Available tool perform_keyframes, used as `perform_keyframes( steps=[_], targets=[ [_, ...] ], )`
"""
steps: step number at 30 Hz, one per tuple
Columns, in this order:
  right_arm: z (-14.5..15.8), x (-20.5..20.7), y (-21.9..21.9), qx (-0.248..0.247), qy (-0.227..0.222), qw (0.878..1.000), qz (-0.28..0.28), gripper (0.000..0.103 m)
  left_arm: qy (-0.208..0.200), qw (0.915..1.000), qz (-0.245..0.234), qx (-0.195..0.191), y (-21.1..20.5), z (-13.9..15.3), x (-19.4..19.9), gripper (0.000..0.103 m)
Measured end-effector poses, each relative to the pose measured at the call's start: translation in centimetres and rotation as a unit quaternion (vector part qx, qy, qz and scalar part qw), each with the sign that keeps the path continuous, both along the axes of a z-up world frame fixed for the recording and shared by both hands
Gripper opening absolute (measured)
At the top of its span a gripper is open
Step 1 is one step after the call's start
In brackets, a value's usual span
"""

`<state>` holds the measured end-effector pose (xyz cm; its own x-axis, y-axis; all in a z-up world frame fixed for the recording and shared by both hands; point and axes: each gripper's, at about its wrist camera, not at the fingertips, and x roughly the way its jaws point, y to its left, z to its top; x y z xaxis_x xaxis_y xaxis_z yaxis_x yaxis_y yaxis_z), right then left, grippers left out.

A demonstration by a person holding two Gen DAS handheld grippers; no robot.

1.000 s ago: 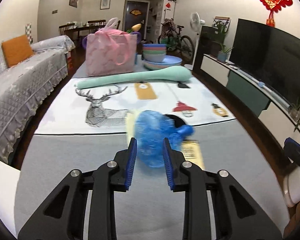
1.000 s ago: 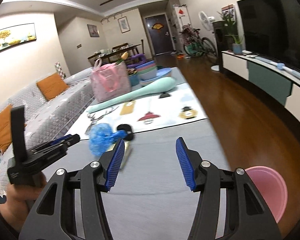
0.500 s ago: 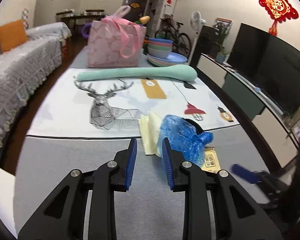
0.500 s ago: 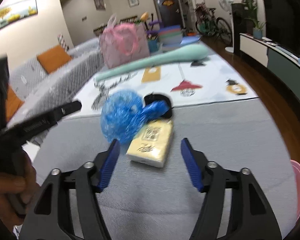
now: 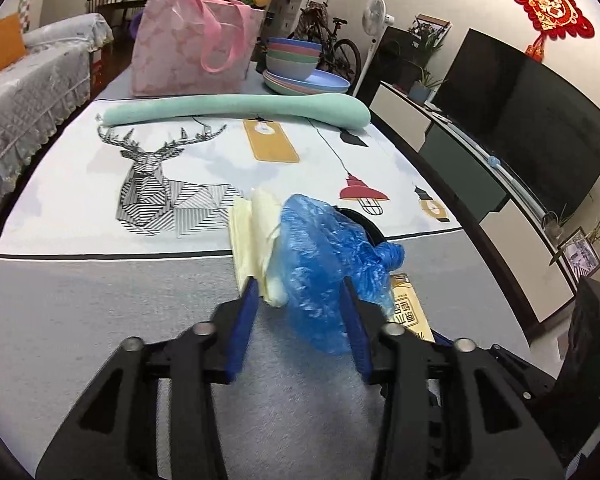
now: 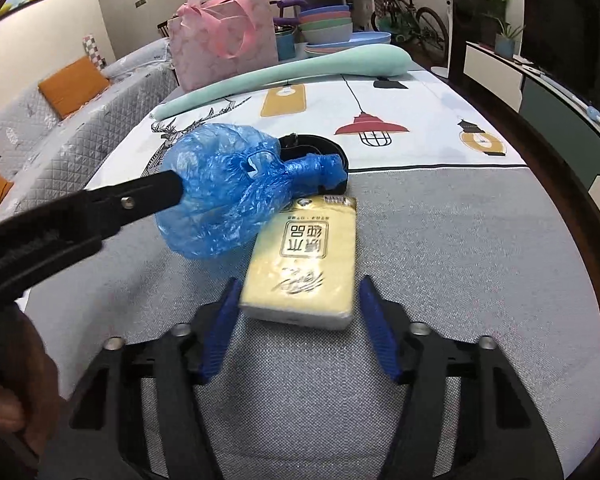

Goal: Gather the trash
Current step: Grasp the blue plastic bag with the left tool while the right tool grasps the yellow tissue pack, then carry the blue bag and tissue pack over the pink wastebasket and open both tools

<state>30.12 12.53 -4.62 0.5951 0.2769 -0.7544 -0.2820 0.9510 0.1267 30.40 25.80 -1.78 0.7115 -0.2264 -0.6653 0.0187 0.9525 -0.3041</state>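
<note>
Right wrist: open right tool (image 6: 294, 312) straddles glossy rectangular tissue pack (image 6: 304, 258); left tool (image 5: 298, 312) closing around crinkly blue bag (image 5: 328, 264).

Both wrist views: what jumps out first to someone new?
The crumpled blue plastic bag near the middle of the table, with the left gripper around it, its jaws having just been closing. Right beside the bag lies a yellow tissue pack, its near end between the open fingers of the right gripper, whose jaws have just narrowed. Farther back, a long mint-green cushion lies across the table before a pink gift bag.
</note>
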Motion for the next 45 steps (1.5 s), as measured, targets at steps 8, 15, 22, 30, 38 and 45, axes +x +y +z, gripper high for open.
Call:
perform_keyframes(
  steps=[8,15,22,30,38,45],
  targets=[
    [1.4,-0.6,-1.9,0.011,-0.018,1.0,-0.007,0.052,-0.017,0.9997,0.006,0.019,-0.7,1.2,-0.5,0.001],
    [2.9,-1.8,-4.7,0.005,-0.04,0.999,-0.006,0.052,-0.038,0.9971,0.004,0.065,-1.8,2.7,-2.2,0.001],
    [4.3,-3.4,-8.3,0.003,-0.058,0.998,-0.012,0.052,-0.058,0.9944,0.001,0.089,-3.2,4.1,-4.1,0.001],
    [6.6,-6.0,-12.3,0.008,-0.086,0.996,-0.019,0.052,-0.072,0.9925,0.004,0.098,-5.7,5.3,-6.2,0.001],
    [8.0,-8.0,-16.9,0.008,-0.109,0.993,-0.037,0.052,-0.093,0.9896,0.001,0.11,-8.4,6.0,-8.1,0.0],
    [8.7,-8.7,-20.7,0.011,-0.117,0.991,-0.055,0.052,-0.103,0.9882,-0.006,0.113,-10.5,6.2,-9.1,0.001]
  ],
)
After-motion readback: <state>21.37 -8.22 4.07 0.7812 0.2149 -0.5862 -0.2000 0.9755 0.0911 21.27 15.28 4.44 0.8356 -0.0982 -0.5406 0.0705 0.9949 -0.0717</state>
